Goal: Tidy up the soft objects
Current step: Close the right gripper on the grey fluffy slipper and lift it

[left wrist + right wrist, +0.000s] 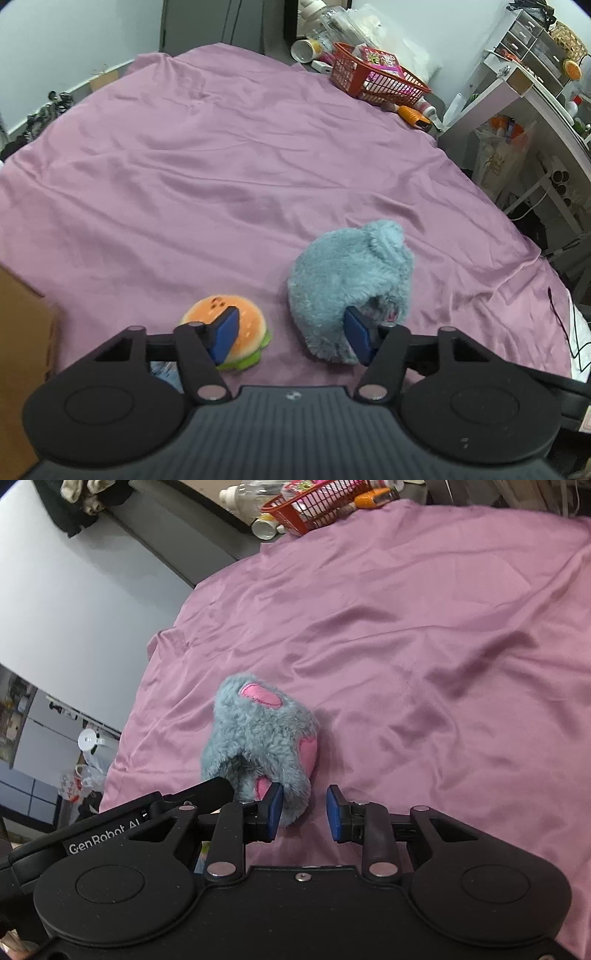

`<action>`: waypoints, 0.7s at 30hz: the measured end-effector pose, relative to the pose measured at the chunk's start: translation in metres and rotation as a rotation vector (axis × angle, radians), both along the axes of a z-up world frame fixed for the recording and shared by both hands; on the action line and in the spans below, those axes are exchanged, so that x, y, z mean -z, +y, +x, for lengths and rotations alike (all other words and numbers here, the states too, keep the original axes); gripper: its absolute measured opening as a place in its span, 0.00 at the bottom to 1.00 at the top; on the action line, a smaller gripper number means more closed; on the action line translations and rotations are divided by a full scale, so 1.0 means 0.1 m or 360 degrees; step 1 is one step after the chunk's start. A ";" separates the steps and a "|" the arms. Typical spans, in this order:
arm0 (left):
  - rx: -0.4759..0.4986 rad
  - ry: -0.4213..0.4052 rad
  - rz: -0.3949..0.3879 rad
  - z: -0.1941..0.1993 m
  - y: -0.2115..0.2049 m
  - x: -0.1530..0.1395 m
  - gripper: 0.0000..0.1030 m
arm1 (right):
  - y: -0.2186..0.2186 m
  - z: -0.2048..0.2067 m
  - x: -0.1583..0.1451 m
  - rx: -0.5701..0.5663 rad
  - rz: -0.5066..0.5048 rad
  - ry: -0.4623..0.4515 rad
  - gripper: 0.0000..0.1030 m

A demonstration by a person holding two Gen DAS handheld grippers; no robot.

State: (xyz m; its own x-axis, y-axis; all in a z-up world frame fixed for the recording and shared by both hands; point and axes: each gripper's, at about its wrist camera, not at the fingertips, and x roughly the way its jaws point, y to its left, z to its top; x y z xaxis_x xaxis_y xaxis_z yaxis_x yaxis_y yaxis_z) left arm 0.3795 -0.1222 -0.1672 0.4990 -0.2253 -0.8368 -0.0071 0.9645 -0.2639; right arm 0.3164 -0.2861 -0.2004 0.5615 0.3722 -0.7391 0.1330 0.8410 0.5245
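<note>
A fluffy blue plush toy (347, 284) with pink patches lies on the purple bedsheet (207, 177). To its left sits a small burger plush (236, 332). My left gripper (291, 336) is open, its left pad in front of the burger and its right pad against the blue plush, with bare sheet between them. In the right wrist view the blue plush (258, 734) lies just ahead and left of my right gripper (304, 812), which is open; its left pad touches the plush's lower edge. The other gripper's black body (110, 830) shows at the left.
A red basket (373, 74) with packets stands at the far right of the bed, with bottles and an orange tool (415, 116) beside it. A cardboard box (22, 350) is at the near left. Shelves and a desk (528, 92) line the right side.
</note>
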 end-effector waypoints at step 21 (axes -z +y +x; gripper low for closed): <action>-0.0032 0.0052 -0.0160 0.44 -0.12 0.13 0.26 | -0.16 0.30 0.22 0.0078 0.0253 -0.0094 0.14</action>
